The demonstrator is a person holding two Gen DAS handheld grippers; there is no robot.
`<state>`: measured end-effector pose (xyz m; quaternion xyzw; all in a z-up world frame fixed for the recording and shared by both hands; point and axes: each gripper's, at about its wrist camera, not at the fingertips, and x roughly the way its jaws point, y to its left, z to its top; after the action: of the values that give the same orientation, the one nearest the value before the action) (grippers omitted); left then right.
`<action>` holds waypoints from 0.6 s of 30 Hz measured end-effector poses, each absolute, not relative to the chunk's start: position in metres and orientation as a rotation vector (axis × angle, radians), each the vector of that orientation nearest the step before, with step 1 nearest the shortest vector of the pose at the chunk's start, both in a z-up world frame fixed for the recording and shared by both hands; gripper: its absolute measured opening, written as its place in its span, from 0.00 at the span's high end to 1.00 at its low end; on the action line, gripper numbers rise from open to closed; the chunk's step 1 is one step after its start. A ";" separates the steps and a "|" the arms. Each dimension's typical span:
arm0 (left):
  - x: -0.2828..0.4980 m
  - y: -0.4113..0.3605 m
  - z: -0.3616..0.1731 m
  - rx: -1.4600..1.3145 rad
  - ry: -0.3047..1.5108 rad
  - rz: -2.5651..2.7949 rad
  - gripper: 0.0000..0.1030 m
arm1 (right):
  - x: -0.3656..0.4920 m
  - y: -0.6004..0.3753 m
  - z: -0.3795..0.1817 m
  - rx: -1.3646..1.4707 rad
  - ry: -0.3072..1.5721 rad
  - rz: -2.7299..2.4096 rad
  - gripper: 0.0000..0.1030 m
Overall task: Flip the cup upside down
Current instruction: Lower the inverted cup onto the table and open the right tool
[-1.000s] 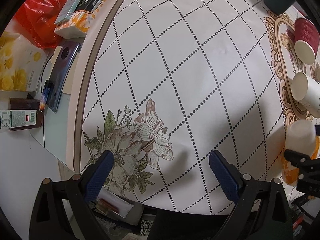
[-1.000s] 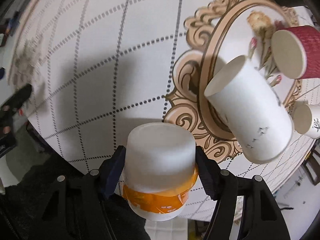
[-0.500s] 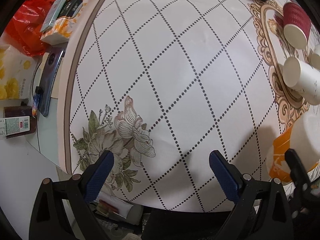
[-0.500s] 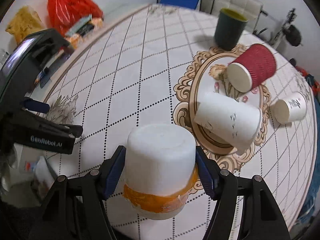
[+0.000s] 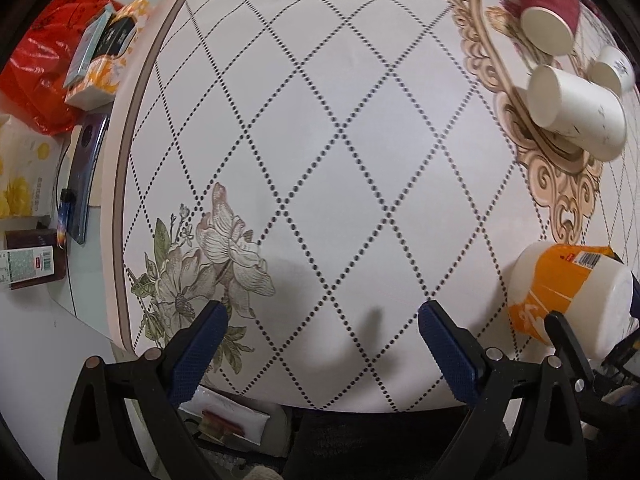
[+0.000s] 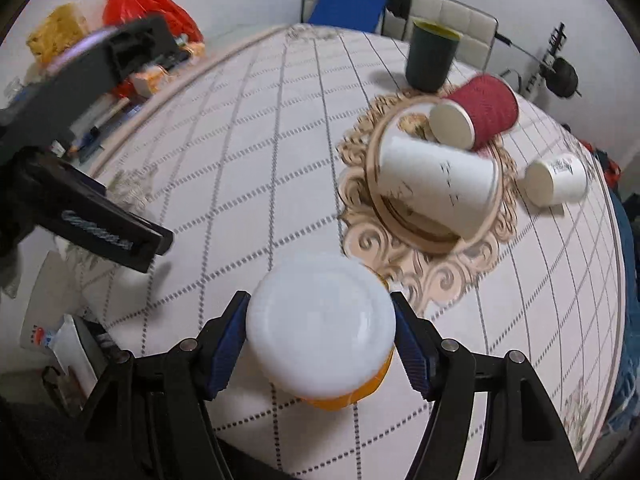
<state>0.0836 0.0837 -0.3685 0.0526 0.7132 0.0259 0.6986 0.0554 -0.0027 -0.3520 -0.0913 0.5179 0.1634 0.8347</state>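
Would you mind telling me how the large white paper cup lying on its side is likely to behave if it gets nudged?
The large white paper cup lies on its side on the table, so it would probably roll, likely curving since it tapers. It looks thin-walled and empty, so probably light and easily crushed. A roll could take it into the red ribbed cup beside it.

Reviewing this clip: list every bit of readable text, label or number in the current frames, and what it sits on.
No text reads clearly here.
White lettering on the left tongs: too blurred to read.
Barcode and print on the orange-banded cup, held in the right tongs: too small.
Dark print on the small white cup: blurred.
Marks on the large white cup: not legible as words.
Green label on the brown bottle: too small.
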 end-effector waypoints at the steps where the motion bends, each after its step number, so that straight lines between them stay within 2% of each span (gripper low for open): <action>1: 0.080 0.082 -0.367 0.117 1.586 0.055 0.05 | 0.054 -0.004 -0.352 -0.189 1.097 0.341 0.31; 7: 0.068 0.075 -0.358 0.120 1.563 0.047 0.05 | 0.053 -0.017 -0.345 -0.134 1.135 0.310 0.29; 9: 0.062 0.069 -0.350 0.114 1.547 0.044 0.05 | 0.054 -0.026 -0.339 -0.087 1.159 0.303 0.16; 11: 0.057 0.065 -0.338 0.111 1.520 0.047 0.05 | 0.052 -0.040 -0.328 -0.029 1.177 0.282 0.09; 18: 0.032 0.055 -0.279 0.074 1.411 0.068 0.02 | 0.035 -0.090 -0.285 0.039 1.223 0.062 0.07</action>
<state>0.0320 0.0549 -0.2785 0.0340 0.6481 0.0313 0.7602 0.0345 -0.0903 -0.2849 0.0181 0.5741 0.0292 0.8181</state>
